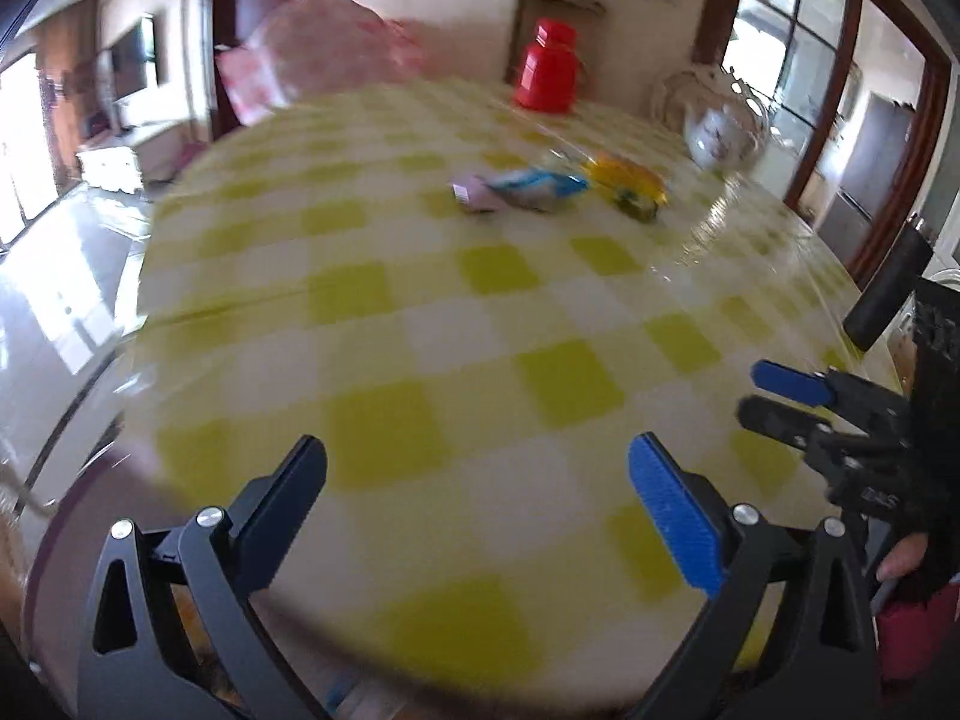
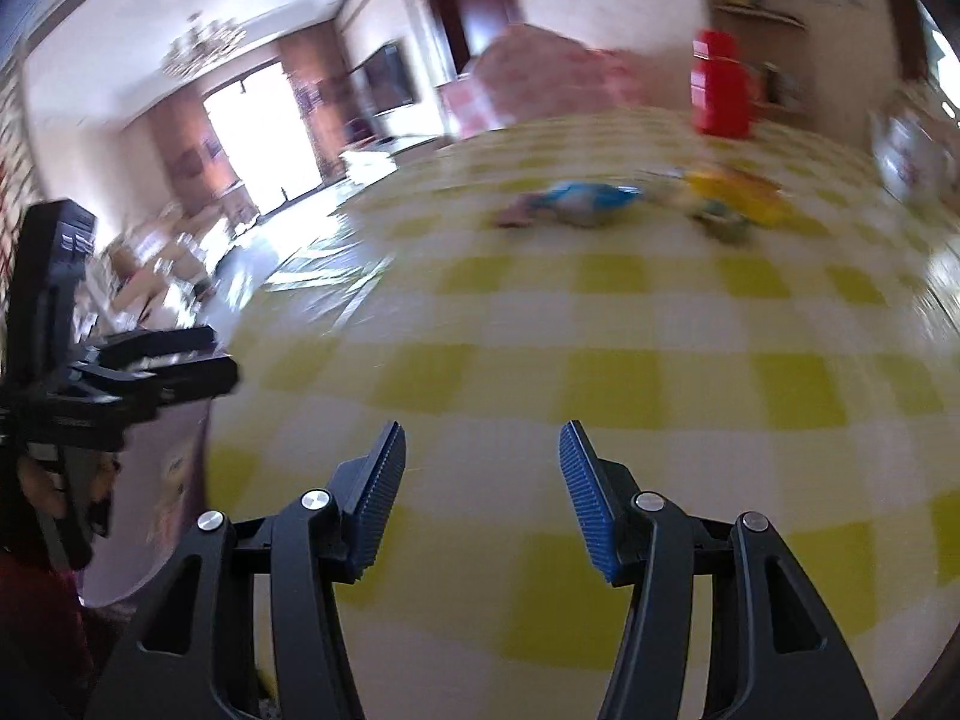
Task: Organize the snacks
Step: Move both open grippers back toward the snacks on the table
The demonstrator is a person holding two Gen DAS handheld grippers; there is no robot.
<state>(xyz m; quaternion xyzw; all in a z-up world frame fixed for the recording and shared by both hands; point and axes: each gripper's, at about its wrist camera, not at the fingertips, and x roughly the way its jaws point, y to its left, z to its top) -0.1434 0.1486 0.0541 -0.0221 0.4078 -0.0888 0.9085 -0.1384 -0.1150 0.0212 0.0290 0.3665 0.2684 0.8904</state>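
Note:
Both views are motion-blurred. Three snack packets lie in a row far across the yellow-checked table [image 1: 420, 312]: a purple one [image 1: 474, 195], a blue one [image 1: 540, 186] and a yellow one [image 1: 630, 180]. The right wrist view shows the same purple [image 2: 519, 213], blue [image 2: 585, 198] and yellow [image 2: 732, 192] packets. My left gripper [image 1: 477, 450] is open wide over bare cloth near the table's front, nothing between its fingers. My right gripper [image 2: 480, 438] is open about halfway, also empty, well short of the packets. Each gripper shows in the other's view: right [image 1: 774, 399], left [image 2: 222, 355].
A red jar [image 1: 549, 69] stands at the table's far edge, a white teapot [image 1: 720, 132] to its right and a pink bag [image 1: 318, 54] to its left. The table's left edge drops to a shiny floor [image 1: 72, 276]. A hand in a red sleeve [image 1: 906, 630] holds the right gripper.

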